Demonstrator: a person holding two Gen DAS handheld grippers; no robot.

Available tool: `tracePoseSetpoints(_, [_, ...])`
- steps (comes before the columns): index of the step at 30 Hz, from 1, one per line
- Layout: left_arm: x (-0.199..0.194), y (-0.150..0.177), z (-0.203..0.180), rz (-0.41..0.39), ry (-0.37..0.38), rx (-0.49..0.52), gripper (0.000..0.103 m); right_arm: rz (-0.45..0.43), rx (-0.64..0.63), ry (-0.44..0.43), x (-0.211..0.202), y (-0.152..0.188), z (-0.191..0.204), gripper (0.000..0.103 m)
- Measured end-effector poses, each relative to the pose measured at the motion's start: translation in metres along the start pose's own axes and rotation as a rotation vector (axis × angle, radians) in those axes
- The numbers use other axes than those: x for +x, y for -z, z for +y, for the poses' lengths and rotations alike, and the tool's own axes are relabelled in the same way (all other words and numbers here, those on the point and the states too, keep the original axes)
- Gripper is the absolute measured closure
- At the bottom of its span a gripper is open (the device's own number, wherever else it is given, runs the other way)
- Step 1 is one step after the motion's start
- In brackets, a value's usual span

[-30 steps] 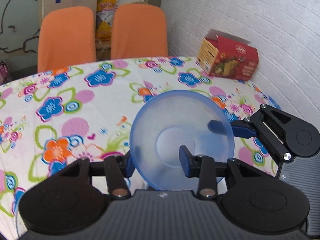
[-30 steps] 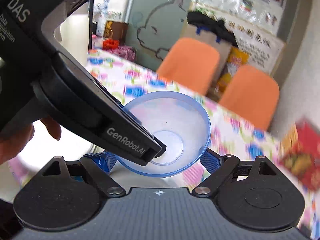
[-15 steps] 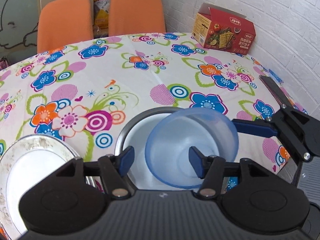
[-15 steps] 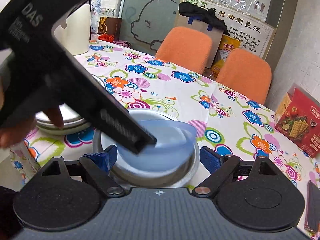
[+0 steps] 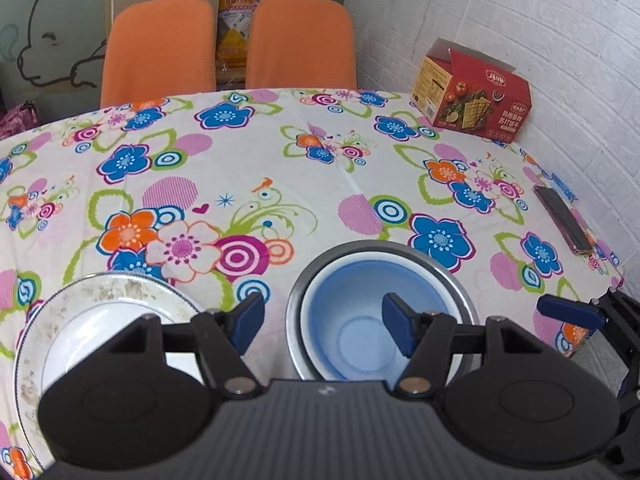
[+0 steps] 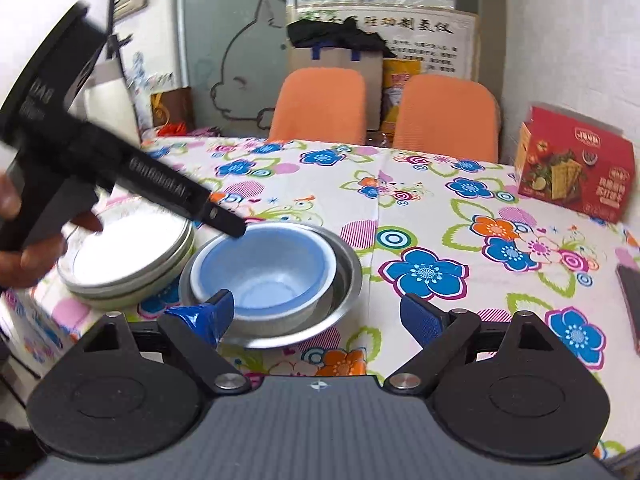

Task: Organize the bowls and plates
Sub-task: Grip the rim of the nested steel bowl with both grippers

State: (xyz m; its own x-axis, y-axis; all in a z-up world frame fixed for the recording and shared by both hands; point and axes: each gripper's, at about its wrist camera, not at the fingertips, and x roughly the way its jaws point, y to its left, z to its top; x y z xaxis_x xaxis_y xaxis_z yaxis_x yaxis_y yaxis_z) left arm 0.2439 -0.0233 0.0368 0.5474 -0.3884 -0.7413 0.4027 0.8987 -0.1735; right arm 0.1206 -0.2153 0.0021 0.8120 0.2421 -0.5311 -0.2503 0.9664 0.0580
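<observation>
**Blue bowl nested, both grippers free**

The translucent blue plastic bowl [image 5: 362, 326] sits upright inside a white bowl [image 5: 450, 300], and both rest in the shiny round steel bowl [image 5: 384, 246], near the near edge of the flower-patterned worktop [image 5: 280, 168]. Just to its left along that edge lies a stack of white shallow plates with speckled rims [image 5: 100, 308].

The left hand-held gripper [image 5: 326, 324] hangs above and just short of the nested bowls; its blue-padded fingers stand well apart and hold nothing, one pad over the gap between plates and steel bowl, the other over the blue bowl's hollow. The right hand-held gripper [image 6: 316, 312] is likewise spread and empty, with the bowl stack lying ahead and slightly to its left, its left pad overlapping the steel rim in view; whether it touches cannot be told.

The bowls being round, no long axis governs approach. The left gripper is the nearer to the plates, which lie to its left and below, so a plate grasp would likely fall to it. It points forward and tilted down over the near edge, in a person's hand [image 6: 24, 256].

A red cracker box [image 5: 476, 100] stands at the far right corner, well apart.
</observation>
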Motion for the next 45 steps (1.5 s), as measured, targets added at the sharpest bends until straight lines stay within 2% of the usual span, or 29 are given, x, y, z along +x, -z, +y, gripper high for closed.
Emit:
tracePoseSetpoints(6, [0.015, 0.0, 0.001, 0.042, -0.019, 0.04, 0.038, 0.005, 0.038, 0.022, 0.022, -0.005, -0.003, 0.025])
tracePoseSetpoints(14, [0.04, -0.005, 0.0, 0.085, -0.061, 0.08, 0.038, 0.08, 0.032, 0.034, 0.052, -0.005, -0.003, 0.025])
tracePoseSetpoints(21, [0.054, -0.006, -0.004, 0.108, -0.053, 0.098, 0.038, 0.135, -0.006, 0.027, 0.069, -0.007, 0.0, 0.025])
tracePoseSetpoints(31, [0.067, -0.006, -0.006, 0.13, -0.052, 0.11, 0.037, 0.17, 0.016, 0.023, 0.081, -0.003, 0.001, 0.025])
tracePoseSetpoints(34, [0.07, -0.005, -0.007, 0.131, -0.033, 0.11, 0.036, 0.175, 0.081, 0.008, 0.085, 0.001, -0.003, 0.025])
tracePoseSetpoints(40, [0.071, -0.002, -0.01, 0.121, -0.024, 0.127, 0.035, 0.132, 0.105, 0.024, 0.083, 0.006, -0.002, 0.022])
tracePoseSetpoints(45, [0.075, 0.001, -0.009, 0.13, 0.001, 0.104, 0.035, 0.11, 0.141, 0.049, 0.08, 0.008, 0.002, 0.022])
